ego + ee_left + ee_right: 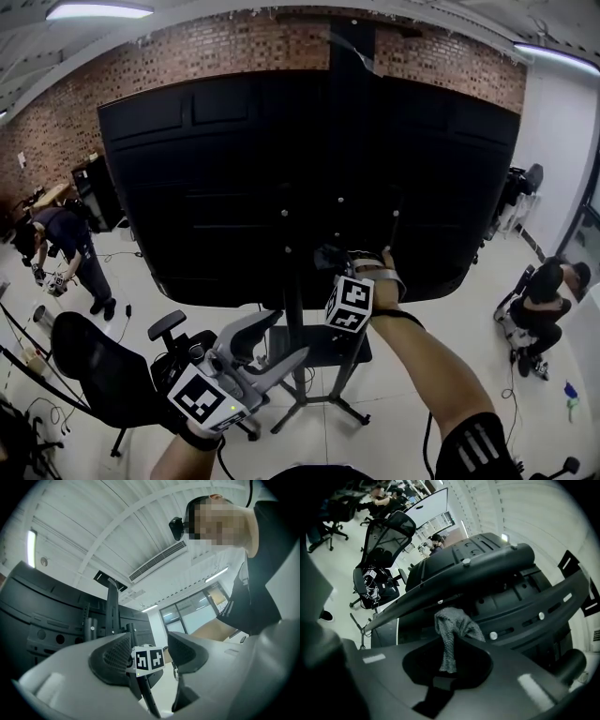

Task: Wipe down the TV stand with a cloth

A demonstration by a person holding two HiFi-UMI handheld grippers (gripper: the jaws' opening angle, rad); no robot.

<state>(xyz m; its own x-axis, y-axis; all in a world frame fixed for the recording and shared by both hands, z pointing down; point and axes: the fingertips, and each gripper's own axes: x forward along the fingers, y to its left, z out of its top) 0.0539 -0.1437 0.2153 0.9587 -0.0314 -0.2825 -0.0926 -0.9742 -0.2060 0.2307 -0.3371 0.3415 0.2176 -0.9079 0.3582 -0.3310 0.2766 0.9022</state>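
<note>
Rear of a large black screen (281, 169) mounted on its TV stand (300, 389). The right gripper (447, 665), raised to the stand's mounting bar (487, 571), is clamped on a grey cloth (454, 627) that lies against the bar. The left gripper (150, 651), held low, stands wide with nothing between its jaws.

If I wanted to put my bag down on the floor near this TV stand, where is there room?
Bare floor lies right of the stand's base, toward the crouching person, and left of the TV, toward the standing person. Crowded: lower left, with the office chair and left gripper, and the post, where the right gripper holds a cloth.
</note>
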